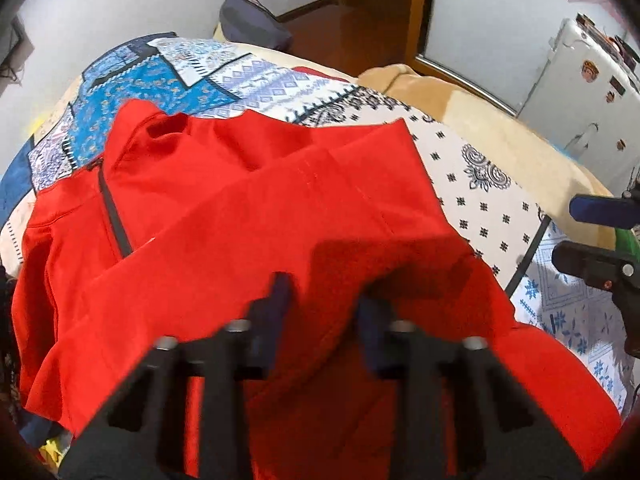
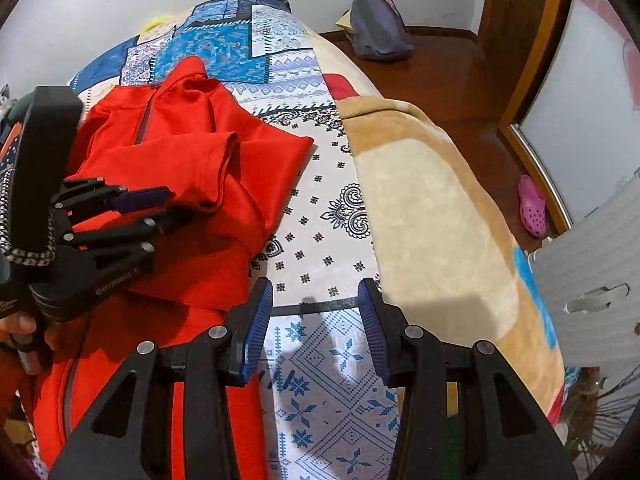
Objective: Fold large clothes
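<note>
We see a bed covered by a patchwork sheet (image 2: 320, 208) in blue and white prints, with a tan blanket (image 2: 432, 208) lying along its right side. On the left half of the sheet lies the red garment (image 1: 248, 200), a zip-necked top with its collar at the far end and one sleeve folded across the body.

Our left gripper (image 1: 322, 300) points down onto the near part of the garment; its jaws stand fairly narrow with red cloth bunched between them, but we cannot tell whether the pads press on it. In the right wrist view a hand (image 2: 24, 332) shows at the left edge behind that tool.

Our right gripper (image 2: 316, 320) hangs over bare sheet just right of the garment's edge, jaws apart with nothing between them.
</note>
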Demonstrator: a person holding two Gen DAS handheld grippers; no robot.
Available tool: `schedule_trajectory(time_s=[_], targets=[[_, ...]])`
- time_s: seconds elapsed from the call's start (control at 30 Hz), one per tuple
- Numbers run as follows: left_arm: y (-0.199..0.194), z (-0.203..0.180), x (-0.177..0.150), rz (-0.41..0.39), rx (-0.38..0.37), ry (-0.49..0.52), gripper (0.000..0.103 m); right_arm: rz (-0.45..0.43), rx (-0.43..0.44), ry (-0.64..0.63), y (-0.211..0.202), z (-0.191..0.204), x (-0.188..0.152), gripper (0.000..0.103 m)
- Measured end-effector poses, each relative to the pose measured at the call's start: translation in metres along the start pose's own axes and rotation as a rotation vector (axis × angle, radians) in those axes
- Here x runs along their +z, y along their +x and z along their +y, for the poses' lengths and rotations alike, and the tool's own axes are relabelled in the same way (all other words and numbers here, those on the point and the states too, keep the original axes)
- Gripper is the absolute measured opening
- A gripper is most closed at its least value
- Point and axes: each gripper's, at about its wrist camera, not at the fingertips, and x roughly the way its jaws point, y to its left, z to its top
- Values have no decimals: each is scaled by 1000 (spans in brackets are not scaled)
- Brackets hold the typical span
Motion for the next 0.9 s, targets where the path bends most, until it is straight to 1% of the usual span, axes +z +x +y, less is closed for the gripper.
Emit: schedule_trajectory(time_s=[0.03, 0.07, 0.2, 0.33, 0.47, 0.53, 0.57, 0.63, 0.73, 0.8, 0.9], targets=[[-2, 4, 2, -10, -16, -12, 15, -3, 3, 1, -1, 2, 1, 41], [-10, 11, 1, -29, -38, -42, 5, -7, 6, 0, -1, 3, 2, 41], [-47, 42, -3, -127, -53, -150, 3, -23, 14, -12, -3, 11, 9, 41], [-95, 84, -11, -232, -35, -255, 2, -46, 29, -34, -7, 25, 19, 41], [-151, 138, -31, -341, 12, -376, 2, -65, 41, -61, -6, 44, 30, 41], [-169, 159, -41, -372, 43, -412, 2, -71, 49, -76, -5, 54, 36, 41], [-182, 172, -50, -391, 75, -435, 2, -72, 52, -81, -4, 59, 38, 41], [-197, 189, -63, -413, 109, -471, 2, -68, 58, -101, 1, 70, 42, 40], [-210, 212, -85, -431, 146, -524, 2, -35, 53, -133, 16, 88, 44, 41], [-212, 223, -97, -432, 167, -550, 2, 0, 56, -154, 29, 98, 43, 40], [-207, 236, -125, -418, 177, -602, 2, 54, 48, -180, 45, 108, 37, 40]])
